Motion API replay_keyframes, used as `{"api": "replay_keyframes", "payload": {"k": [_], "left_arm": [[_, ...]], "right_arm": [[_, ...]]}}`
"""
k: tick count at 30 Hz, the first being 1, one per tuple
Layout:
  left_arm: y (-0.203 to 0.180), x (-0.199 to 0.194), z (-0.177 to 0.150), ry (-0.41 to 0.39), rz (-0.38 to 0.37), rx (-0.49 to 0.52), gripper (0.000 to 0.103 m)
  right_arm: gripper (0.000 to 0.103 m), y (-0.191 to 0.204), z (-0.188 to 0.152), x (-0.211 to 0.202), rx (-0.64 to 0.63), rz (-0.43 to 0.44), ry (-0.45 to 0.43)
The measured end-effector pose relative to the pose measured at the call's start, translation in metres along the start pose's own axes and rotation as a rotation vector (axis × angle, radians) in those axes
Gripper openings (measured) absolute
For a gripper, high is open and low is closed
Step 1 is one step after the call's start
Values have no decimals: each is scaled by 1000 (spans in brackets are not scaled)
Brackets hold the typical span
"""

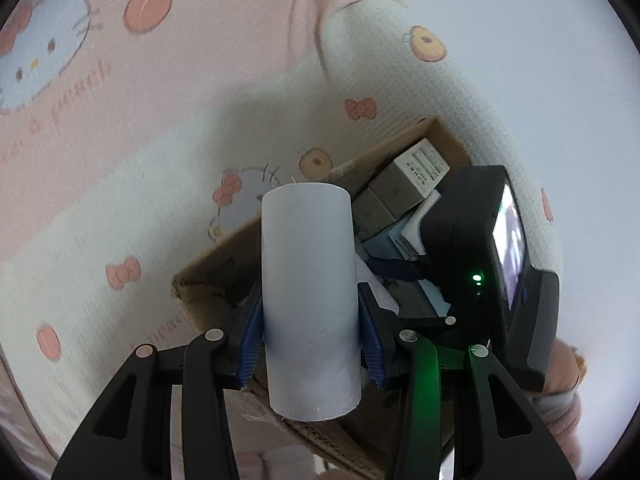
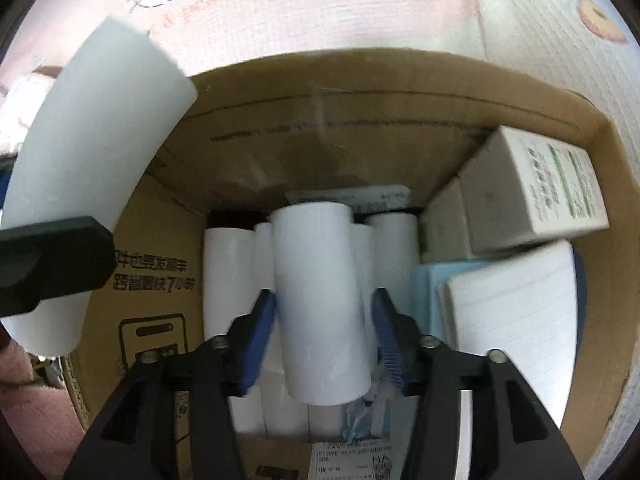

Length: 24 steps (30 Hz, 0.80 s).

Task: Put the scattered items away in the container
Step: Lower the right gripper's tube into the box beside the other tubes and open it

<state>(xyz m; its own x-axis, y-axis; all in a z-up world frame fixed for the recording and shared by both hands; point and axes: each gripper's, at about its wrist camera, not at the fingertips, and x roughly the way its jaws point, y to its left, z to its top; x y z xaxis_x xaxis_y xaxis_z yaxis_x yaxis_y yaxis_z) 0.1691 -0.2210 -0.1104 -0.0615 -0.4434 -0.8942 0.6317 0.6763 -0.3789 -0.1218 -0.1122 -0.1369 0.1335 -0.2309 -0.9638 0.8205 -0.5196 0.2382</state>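
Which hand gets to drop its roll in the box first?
Probably the right. Its tongs hold a roll already down inside the box, right above the other rolls. The left tongs grip their roll above the box's near edge.

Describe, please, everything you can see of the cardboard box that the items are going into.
The cardboard box is plain brown corrugated card, open-topped, with dark printed characters and a pictogram on its inner left wall and a white label at its near edge. It sits on a pink and white cartoon-print cloth. Inside lie several white rolls, small printed cartons, a lined notepad and a pale blue item. The right hand-held gripper reaches into it around another roll.
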Motion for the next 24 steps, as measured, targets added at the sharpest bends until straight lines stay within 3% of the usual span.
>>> {"api": "replay_keyframes", "payload": {"k": [3,10,13,16,19,21,24], "left_arm": [[-2,5,-3,16,10,-39,47],[-15,20,-15,83,43,-81,47],[-12,28,-19,128,38,-199,47],[-11,37,-21,160,35,-269,47],[-13,37,-22,131,86,-290,47],[-14,39,-21,121,113,-315,47],[-13,37,-21,92,156,-353,47]], "right_arm": [[65,-5,-8,-16,14,-19,-27],[68,-17,-30,-62,58,-18,-151],[68,-31,-40,-81,104,-68,-207],[68,-32,-82,-101,147,-55,-239],[68,-10,-48,-93,186,-98,-253],[68,2,-66,-94,178,-135,-248],[68,-1,-55,-90,161,-203,-249]]}}
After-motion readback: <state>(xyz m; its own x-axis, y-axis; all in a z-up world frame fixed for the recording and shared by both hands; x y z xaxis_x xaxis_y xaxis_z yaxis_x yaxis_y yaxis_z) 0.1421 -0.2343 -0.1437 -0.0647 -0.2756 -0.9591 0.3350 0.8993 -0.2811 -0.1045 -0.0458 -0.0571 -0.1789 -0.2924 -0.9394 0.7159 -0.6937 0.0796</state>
